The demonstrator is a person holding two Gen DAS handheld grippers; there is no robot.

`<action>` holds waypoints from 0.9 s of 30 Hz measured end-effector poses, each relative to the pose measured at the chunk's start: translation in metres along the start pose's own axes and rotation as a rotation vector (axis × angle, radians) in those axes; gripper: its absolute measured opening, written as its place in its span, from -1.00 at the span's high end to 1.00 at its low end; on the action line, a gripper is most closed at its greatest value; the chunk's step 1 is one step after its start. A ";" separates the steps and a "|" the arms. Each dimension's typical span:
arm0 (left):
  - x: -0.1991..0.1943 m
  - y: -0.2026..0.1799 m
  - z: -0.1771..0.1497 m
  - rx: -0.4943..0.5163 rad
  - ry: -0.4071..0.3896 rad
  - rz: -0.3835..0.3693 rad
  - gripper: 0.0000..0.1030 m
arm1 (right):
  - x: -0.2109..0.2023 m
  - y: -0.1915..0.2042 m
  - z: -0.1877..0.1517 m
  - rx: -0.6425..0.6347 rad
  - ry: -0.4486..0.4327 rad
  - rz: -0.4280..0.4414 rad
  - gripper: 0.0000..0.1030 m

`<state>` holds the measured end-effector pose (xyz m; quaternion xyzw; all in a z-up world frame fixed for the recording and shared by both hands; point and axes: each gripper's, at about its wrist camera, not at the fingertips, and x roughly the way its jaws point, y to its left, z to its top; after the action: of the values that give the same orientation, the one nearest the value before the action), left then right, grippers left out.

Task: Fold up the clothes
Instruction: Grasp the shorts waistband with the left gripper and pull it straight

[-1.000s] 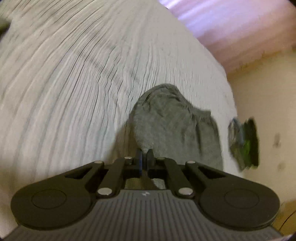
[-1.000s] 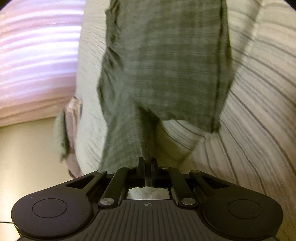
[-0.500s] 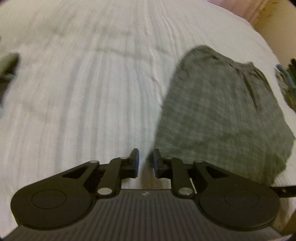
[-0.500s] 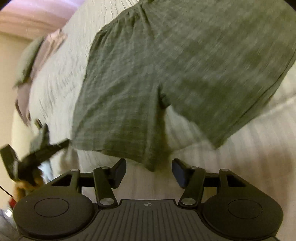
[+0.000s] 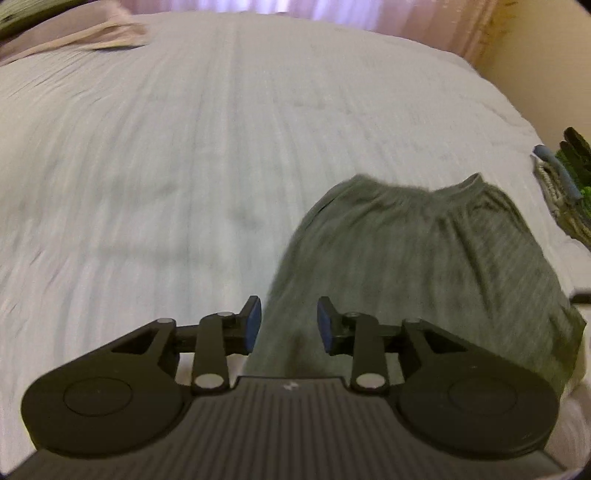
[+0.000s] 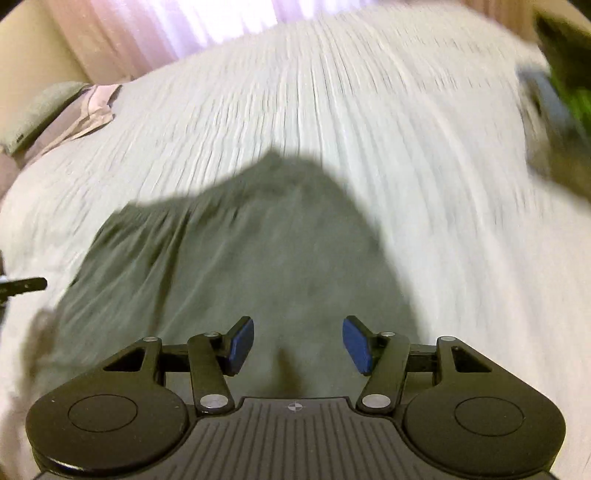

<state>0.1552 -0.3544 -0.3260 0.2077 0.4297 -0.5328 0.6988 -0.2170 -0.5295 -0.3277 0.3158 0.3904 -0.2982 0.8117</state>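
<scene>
A pair of grey-green checked shorts (image 5: pixel 424 266) lies flat on the white striped bedspread (image 5: pixel 184 147), waistband at the far end. My left gripper (image 5: pixel 289 325) is open just above the near left corner of the shorts, with cloth showing between its blue pads but not pinched. In the right wrist view the same shorts (image 6: pixel 240 266) spread out ahead, blurred by motion. My right gripper (image 6: pixel 298 345) stands wide open above their near edge, holding nothing.
A pile of beige and grey clothes (image 6: pixel 62 110) rests at the bed's far left corner. A heap of green and grey items (image 5: pixel 569 184) sits off the bed's right edge. Pink curtains (image 6: pixel 166 26) hang behind the bed.
Both grippers were shut on the hanging shorts a second ago. They have since opened and let go, and the shorts now lie flat on the bed. Both cameras have tipped up.
</scene>
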 end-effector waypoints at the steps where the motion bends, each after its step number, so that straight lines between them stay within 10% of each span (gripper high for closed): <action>1: 0.010 -0.006 0.008 0.015 -0.007 -0.008 0.40 | 0.007 -0.006 0.014 -0.036 -0.016 -0.008 -0.12; 13: 0.107 -0.061 0.072 0.214 0.007 -0.047 0.17 | 0.119 -0.045 0.122 -0.319 -0.028 0.047 -0.12; 15: 0.121 -0.059 0.070 0.223 0.027 -0.041 0.94 | 0.134 -0.052 0.123 -0.291 0.000 0.133 0.58; 16: 0.122 -0.058 0.069 0.222 0.019 -0.036 0.93 | 0.132 -0.054 0.122 -0.281 -0.011 0.153 0.92; 20: 0.098 -0.047 0.064 0.146 -0.169 -0.017 0.94 | 0.122 -0.064 0.119 -0.210 -0.130 0.187 0.92; 24: 0.130 -0.051 0.060 0.208 -0.066 0.094 0.84 | 0.143 -0.054 0.117 -0.259 -0.054 0.098 0.72; 27: 0.130 -0.057 0.066 0.226 -0.073 0.118 0.77 | 0.132 -0.051 0.121 -0.233 -0.097 0.077 -0.22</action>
<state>0.1355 -0.4972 -0.3879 0.2907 0.3281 -0.5430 0.7163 -0.1323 -0.6831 -0.3903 0.2193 0.3705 -0.2343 0.8716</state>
